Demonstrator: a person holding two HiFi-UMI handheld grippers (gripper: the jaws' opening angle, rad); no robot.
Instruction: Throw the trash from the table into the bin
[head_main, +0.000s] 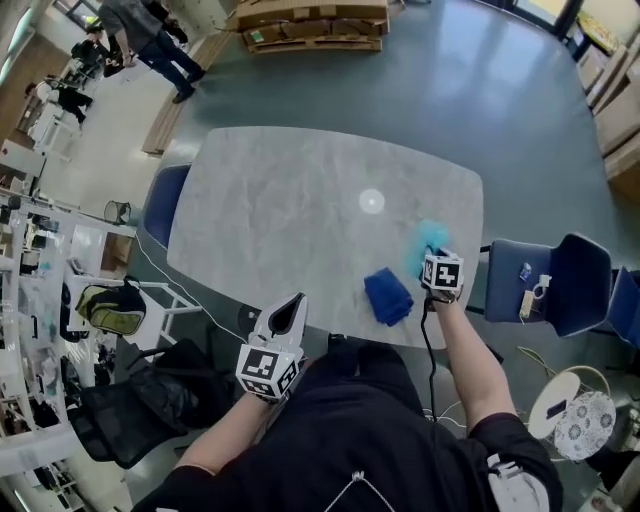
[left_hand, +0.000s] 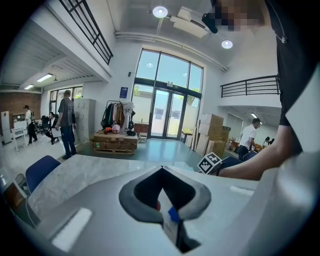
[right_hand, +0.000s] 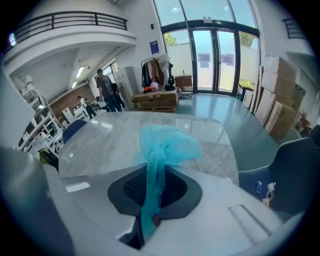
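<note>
A crumpled teal sheet (right_hand: 165, 145) is pinched between the jaws of my right gripper (right_hand: 155, 170) and bunches up above them. In the head view this teal sheet (head_main: 428, 238) hangs over the right front part of the grey marble table (head_main: 280, 210), with the right gripper (head_main: 432, 252) shut on it. A folded dark blue cloth (head_main: 388, 297) lies on the table just left of that gripper. My left gripper (head_main: 290, 305) hovers at the table's front edge, jaws together. In its own view the left gripper (left_hand: 162, 170) holds nothing.
Blue chairs stand at the table's right (head_main: 560, 280) and left (head_main: 165, 200). A black bag (head_main: 150, 400) sits on the floor at front left. Round white objects (head_main: 575, 410) are on the floor at front right. A pallet of boxes (head_main: 310, 25) stands beyond the table.
</note>
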